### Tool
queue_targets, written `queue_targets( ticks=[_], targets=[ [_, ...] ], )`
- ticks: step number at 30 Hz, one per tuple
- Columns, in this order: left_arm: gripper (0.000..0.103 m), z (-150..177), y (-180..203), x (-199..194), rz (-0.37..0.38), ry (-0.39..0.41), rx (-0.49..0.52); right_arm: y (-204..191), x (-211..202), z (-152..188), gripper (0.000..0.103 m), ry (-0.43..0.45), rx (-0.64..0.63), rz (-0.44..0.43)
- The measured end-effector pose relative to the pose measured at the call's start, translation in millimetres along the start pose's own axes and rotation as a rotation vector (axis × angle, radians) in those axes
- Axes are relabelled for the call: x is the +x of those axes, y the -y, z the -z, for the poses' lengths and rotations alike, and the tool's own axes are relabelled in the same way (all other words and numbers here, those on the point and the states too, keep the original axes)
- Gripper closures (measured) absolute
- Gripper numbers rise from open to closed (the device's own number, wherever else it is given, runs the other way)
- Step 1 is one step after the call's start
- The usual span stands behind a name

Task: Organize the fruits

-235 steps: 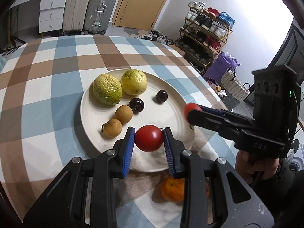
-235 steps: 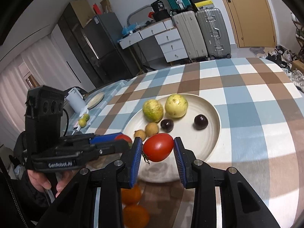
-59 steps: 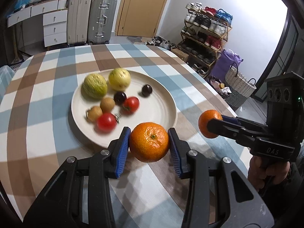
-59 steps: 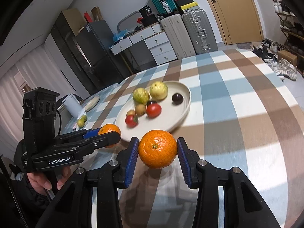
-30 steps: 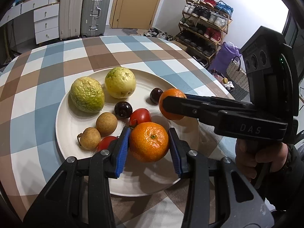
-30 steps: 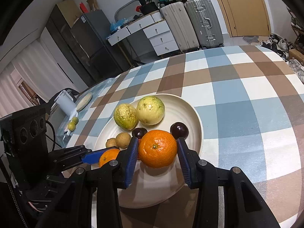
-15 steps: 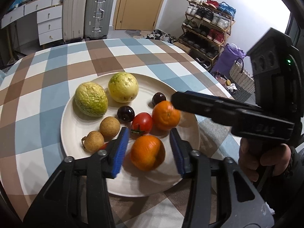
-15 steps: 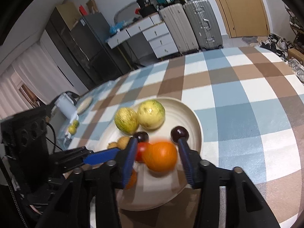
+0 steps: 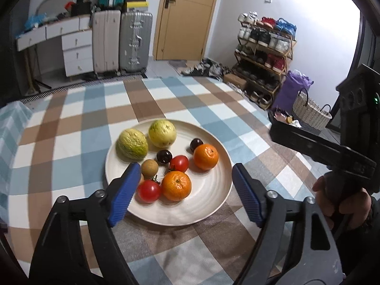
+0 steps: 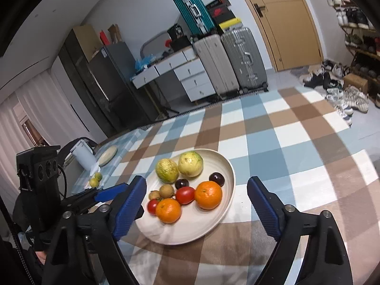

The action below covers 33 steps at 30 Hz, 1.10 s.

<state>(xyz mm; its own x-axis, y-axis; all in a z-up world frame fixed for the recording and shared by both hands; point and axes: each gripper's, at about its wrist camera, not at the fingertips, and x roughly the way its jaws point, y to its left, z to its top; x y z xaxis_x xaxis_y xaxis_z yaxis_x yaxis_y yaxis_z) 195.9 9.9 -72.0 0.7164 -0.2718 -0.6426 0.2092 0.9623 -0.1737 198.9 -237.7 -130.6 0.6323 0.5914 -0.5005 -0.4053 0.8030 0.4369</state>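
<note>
both grippers stand wide and carry nothing: the left gripper has just been opening, its blue ribbed pads either side of the plate with no fruit pinched between them, and the right gripper has just been opening too, jaws spread and bare.

the fruit all sits on the plate: two oranges, one near the front and one toward the right, two tomatoes, two dark plums, longans and two pale green guavas at the back. the front orange touches a tomato; the right one lies just beside the other tomato. this looks like the release step at its end, both oranges set down. no loose fruit shows on the cloth around the plate, so the sorting seems near done or done; the next move would call for drawing both tools clear without nudging the round fruit, which could roll on the shallow dish.

the plate is cream, smooth and matte with faint rings and a low rim. oranges are dimpled and glossy, tomatoes slick and taut, plums near black and shiny, longans tan and dull, guavas bumpy and mottled. the cloth is a soft check of blue, brown and white.
</note>
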Motion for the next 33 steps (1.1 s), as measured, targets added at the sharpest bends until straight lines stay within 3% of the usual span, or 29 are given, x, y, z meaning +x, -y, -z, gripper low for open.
queue_targets(
  ticks=[2, 8, 11, 13, 23, 28, 33],
  targets=[
    [0.023, -1.0, 3.8, -12.2, -0.011, 0.019, 0.005, -5.9, -13.6, 0.0, 0.003, 0.032, -0.011, 0.011],
    [0.018, -2.1, 13.9, -48.5, -0.047, 0.074, 0.016, -26.0, -47.7, -0.6, 0.000, 0.119, -0.057, 0.030],
    [0.012, -1.6, 16.3, -67.2, -0.064, 0.116, 0.010, -40.0, -63.0, 0.9, 0.000, 0.159, -0.096, 0.038],
    [0.001, -1.4, 17.1, -79.3, -0.078, 0.146, 0.001, -48.7, -71.2, 2.7, 0.000, 0.182, -0.118, 0.041],
    [0.001, 8.7, 19.6, -130.2, -0.164, 0.269, -0.021, -83.8, -108.8, 16.8, 0.000, 0.308, -0.219, 0.078],
    [0.001, 20.0, 23.4, -147.5, -0.256, 0.363, 0.004, -93.3, -122.2, 27.7, 0.000, 0.370, -0.249, 0.107],
    [0.001, 37.3, 21.4, -160.4, -0.270, 0.416, -0.015, -101.3, -130.5, 42.9, 0.000, 0.408, -0.282, 0.140]
  ],
)
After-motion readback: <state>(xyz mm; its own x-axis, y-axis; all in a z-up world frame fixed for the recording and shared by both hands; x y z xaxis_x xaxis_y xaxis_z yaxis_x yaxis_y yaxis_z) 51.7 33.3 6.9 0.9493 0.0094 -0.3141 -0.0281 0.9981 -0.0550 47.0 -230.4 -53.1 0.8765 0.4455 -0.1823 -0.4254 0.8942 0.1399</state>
